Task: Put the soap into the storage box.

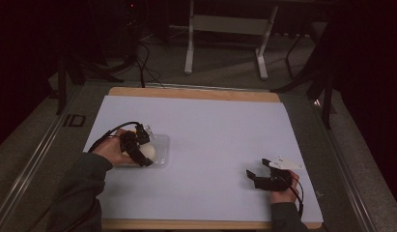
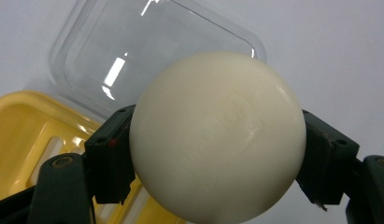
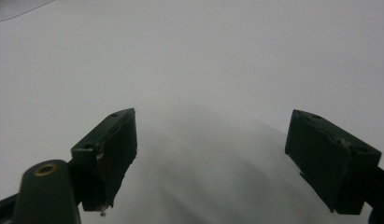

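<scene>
A round, cream-white bar of soap (image 2: 217,135) sits between the jaws of my left gripper (image 2: 217,158), which is shut on it from both sides. In the high view the left gripper (image 1: 140,150) holds the soap (image 1: 148,151) over a clear plastic lid (image 1: 160,147) at the left of the white sheet. Below the soap lie the clear lid (image 2: 147,51) and a yellow soap dish (image 2: 35,130). My right gripper (image 1: 256,176) rests low at the right front with its jaws wide apart; in its own view the right gripper (image 3: 210,154) is open over bare white sheet.
A white sheet (image 1: 210,125) covers a wooden board (image 1: 196,93) on the table. Metal rails run along both sides. Beyond the far edge stand a white frame (image 1: 225,29) and loose cables (image 1: 143,63) on the floor.
</scene>
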Demonstrator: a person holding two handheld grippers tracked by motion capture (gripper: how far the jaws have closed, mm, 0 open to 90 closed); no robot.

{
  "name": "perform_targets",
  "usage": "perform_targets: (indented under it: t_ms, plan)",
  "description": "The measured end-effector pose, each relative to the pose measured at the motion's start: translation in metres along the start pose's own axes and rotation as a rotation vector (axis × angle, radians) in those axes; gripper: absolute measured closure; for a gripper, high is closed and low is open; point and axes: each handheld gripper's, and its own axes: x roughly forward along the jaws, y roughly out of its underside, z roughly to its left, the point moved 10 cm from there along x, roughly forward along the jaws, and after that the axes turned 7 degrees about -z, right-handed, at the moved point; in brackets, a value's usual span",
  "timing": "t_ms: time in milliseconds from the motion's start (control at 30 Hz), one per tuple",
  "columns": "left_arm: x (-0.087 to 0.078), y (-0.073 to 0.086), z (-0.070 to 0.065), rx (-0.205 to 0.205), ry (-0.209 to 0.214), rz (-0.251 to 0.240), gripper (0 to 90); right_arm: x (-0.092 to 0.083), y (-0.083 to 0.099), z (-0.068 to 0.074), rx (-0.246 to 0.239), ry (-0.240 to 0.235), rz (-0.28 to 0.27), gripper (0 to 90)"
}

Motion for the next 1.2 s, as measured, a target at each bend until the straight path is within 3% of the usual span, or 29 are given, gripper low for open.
perform_targets:
  t_ms: [733,1200]
  plan:
    - [-0.005,0.01,0.018,-0.053,-0.047,-0.008,25.0,0.0,0.0,0.0,-0.001,0.0,0.0,16.9]
    - [-0.014,0.021,0.031,-0.072,-0.105,0.004,25.0,0.0,0.0,0.0,-0.004,-0.001,-0.001,16.9]
